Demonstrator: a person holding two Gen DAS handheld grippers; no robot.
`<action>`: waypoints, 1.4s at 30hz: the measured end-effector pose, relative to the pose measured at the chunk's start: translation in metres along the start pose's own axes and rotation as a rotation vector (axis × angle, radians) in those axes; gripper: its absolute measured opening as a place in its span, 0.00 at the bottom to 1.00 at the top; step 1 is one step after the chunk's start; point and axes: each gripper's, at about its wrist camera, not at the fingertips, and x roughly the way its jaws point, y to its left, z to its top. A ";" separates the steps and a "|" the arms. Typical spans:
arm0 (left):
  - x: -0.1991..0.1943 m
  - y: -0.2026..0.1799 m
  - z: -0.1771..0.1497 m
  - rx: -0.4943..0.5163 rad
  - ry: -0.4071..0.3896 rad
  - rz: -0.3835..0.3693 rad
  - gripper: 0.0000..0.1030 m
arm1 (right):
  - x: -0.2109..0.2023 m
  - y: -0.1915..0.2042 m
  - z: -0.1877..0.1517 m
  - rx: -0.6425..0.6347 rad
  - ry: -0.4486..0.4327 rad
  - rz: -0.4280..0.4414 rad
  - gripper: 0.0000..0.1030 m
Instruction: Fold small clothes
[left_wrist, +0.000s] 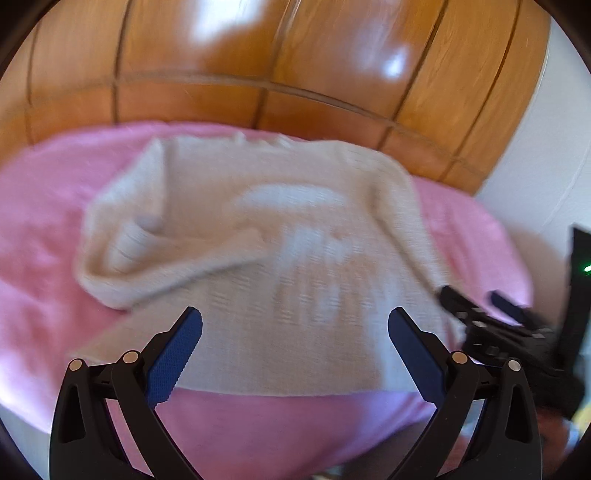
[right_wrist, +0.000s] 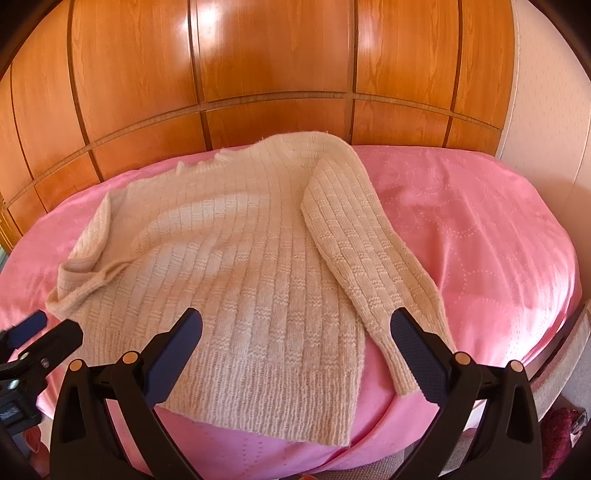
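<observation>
Cream sweater (right_wrist: 229, 266) lies flat on the pink bed (right_wrist: 480, 229), long axis near-to-far: hem near, neck toward the wood panels (right_wrist: 277, 62). Right sleeve runs straight down beside the body; left sleeve is crumpled. Left gripper (left_wrist: 294, 328) and right gripper (right_wrist: 295, 328): fingers spread wide, empty, above the hem.

We are finding bare pink bedspread (right_wrist: 480, 229) lying right of the cream sweater (right_wrist: 240, 258), offering open passage. The wooden panelled wall (right_wrist: 277, 62) is blocking the far side. Near edge is standing unobstructed.
</observation>
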 end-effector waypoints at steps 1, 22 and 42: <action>0.002 0.005 -0.002 -0.026 0.000 -0.038 0.97 | 0.004 -0.001 -0.001 0.001 -0.005 0.016 0.98; 0.048 0.050 0.012 0.165 -0.034 0.327 0.66 | 0.157 0.012 0.049 -0.103 0.001 -0.115 0.98; 0.058 0.037 0.019 0.409 -0.047 0.355 0.08 | 0.168 0.014 0.040 -0.093 0.014 -0.120 0.98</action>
